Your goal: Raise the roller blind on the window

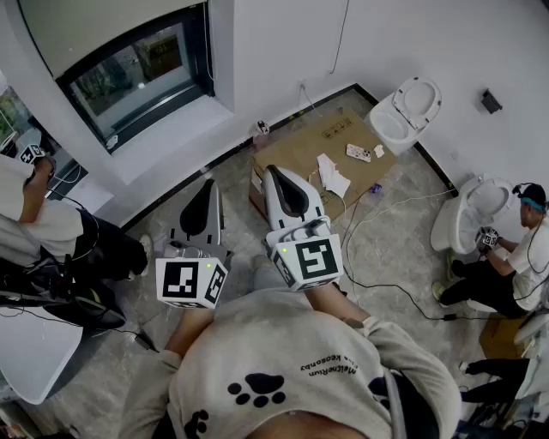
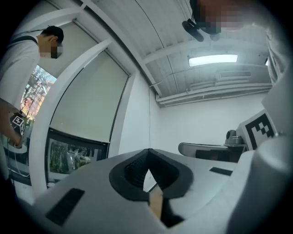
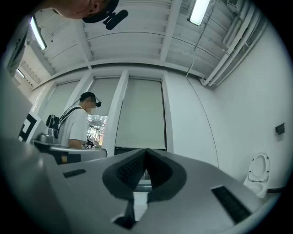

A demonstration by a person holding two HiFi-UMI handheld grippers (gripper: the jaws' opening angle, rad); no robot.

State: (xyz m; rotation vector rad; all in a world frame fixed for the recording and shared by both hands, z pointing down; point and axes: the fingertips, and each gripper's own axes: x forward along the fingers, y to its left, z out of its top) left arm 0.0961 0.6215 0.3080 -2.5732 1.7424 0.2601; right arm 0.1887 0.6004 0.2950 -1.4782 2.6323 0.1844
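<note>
Head view, with both gripper views, read left to right. A standing person in a white shirt occupies the far left, beside a neighbouring window bay. Next comes the window, whose roller blind is lowered over most of the pane, leaving a strip of glass exposed along the sill. In the left gripper view a thin vertical line runs down the wall just right of the blind; it may be a cord, but it is too fine to tell.

The left hand-held gripper is clenched, pad against pad, grasping nothing, and points towards the window, well apart from it. Just beside it, the right hand-held gripper is likewise clenched on nothing, its tips aimed at the blind.

Beyond them a cardboard sheet lies on the floor. A toilet stands against the right wall, and a seated person is at the far right.
</note>
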